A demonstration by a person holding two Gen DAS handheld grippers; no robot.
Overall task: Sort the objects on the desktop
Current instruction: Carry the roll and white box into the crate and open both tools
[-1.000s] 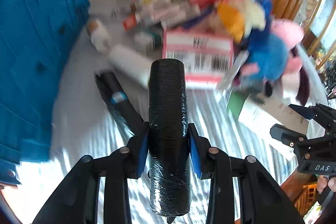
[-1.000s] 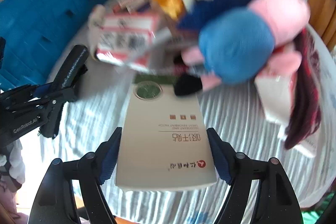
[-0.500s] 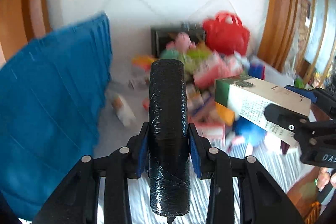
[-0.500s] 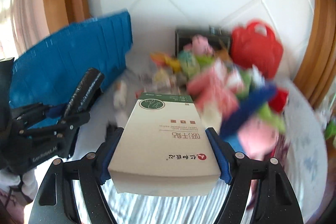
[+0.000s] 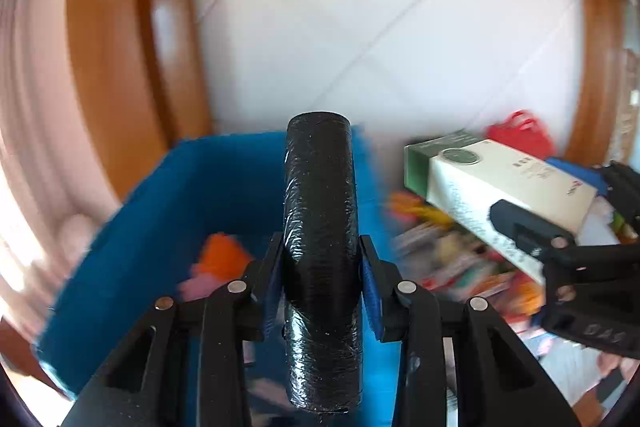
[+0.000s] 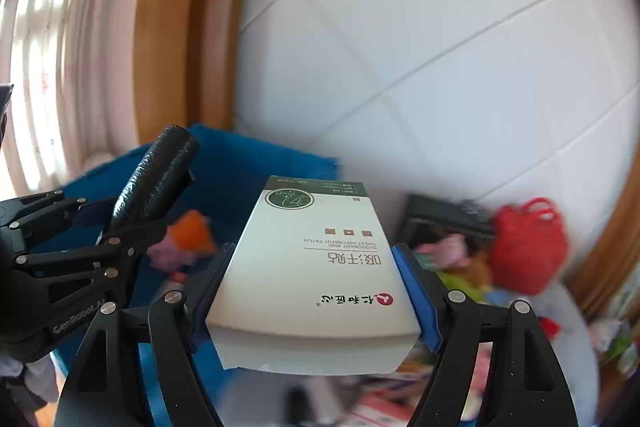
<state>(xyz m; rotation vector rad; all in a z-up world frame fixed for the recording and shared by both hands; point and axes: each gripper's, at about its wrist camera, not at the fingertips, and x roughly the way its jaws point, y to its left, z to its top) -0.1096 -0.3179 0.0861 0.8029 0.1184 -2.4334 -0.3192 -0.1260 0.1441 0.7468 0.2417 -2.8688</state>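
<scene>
The roll (image 5: pixel 320 227) was glossy black. The box (image 6: pixel 316 267) was cream with a dark green end. The bin (image 5: pixel 168 211) was blue, the bag (image 6: pixel 528 247) red, the wall tiles (image 6: pixel 420 47) white.

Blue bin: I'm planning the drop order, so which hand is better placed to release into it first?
Left. Its black roll hangs over the blue bin; the right's white box sits beside it.

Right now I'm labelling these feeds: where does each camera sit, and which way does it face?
Left wrist: on the left gripper, clamping a black roll, facing the blue bin.
Right wrist: on the right gripper, clamping a white box, facing the tiled wall.
Shared: bin, both grippers, roll, box, red bag.
</scene>
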